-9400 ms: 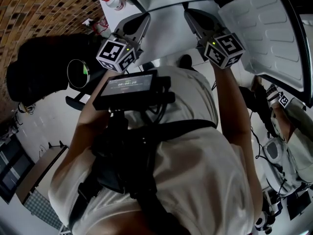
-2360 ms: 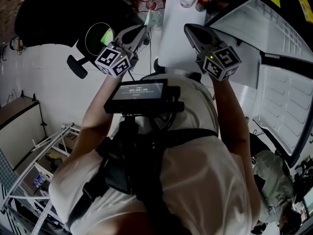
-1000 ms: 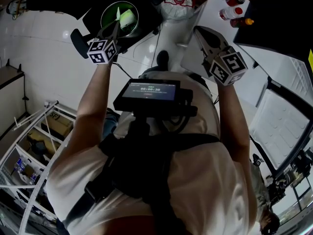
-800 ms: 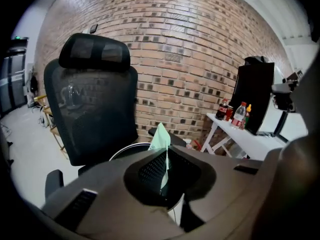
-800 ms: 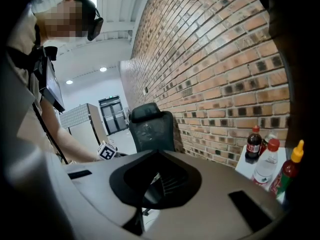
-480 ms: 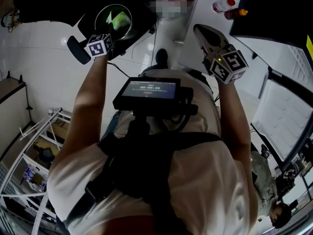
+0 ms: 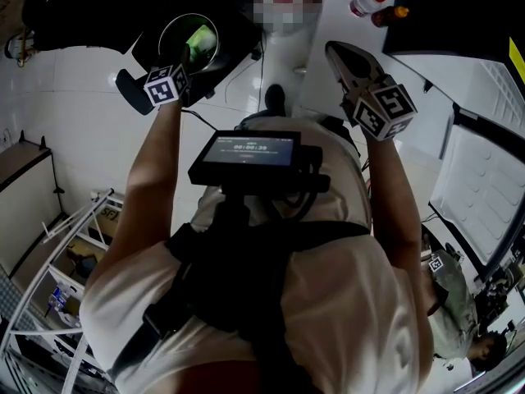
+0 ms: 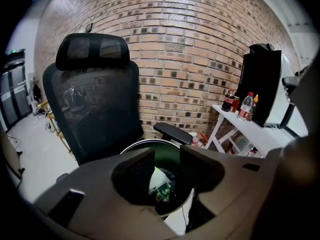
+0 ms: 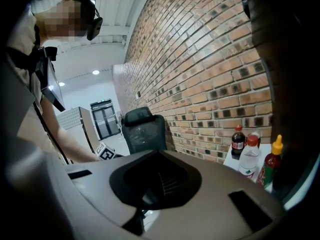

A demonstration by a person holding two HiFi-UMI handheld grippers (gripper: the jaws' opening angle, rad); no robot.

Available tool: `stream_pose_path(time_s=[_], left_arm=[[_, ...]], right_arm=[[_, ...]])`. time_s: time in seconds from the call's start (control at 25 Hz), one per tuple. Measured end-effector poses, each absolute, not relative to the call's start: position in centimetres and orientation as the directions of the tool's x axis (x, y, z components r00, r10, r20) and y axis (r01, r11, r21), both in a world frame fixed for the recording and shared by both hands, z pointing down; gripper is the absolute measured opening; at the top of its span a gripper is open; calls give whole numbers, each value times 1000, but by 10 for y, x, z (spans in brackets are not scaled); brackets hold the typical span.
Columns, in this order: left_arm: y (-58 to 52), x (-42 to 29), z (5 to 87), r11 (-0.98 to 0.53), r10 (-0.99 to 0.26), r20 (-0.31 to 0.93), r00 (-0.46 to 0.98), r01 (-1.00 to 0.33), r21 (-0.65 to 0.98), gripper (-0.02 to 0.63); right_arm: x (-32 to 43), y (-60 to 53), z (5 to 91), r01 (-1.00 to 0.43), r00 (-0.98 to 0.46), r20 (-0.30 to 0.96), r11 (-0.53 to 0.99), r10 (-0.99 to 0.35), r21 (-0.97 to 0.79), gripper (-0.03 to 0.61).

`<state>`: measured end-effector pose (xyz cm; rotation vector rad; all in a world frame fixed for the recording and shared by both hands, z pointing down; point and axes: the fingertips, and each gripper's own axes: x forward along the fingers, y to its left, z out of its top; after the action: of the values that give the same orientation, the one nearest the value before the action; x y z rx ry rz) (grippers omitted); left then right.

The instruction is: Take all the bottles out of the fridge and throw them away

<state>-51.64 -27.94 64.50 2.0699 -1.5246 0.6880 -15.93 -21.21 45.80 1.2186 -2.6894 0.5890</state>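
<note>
Behind the bin [image 8: 156, 140]: a big black office chair [image 8: 95, 99]. To the right of the bin: a white table [image 8: 250, 131] with more bottles [image 8: 245, 107] on top. Right above the bin: the left gripper [image 8: 167, 156], jaws just spread wide, nothing between them. Off to the right of the bin: the right gripper [image 7: 338, 56], clenched on nothing. Down inside the bin: the thrown-away bottle [image 8: 157, 180]. Could catch the bin's rim and tip it over if pulled back too low.

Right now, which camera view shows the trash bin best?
The left gripper view: the trash bin is close and central, with its rim and inside visible. The head view shows it small, from above, at the top left. The right gripper view misses it.
</note>
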Motion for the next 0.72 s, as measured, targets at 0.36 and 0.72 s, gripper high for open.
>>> stream_pose_path(time_s=[0.36,0.72], left_arm=[[-287,-471,596,-369,-771,535,346,-927,68,1],[-286,-360,534,-545,-751,387,536,-833,96,0]], right_arm=[[-133,-200,453,-778,-622,243,552,-745,-300,5],[-80,-178,443,-821,-548,192,480,-814,-309,5]])
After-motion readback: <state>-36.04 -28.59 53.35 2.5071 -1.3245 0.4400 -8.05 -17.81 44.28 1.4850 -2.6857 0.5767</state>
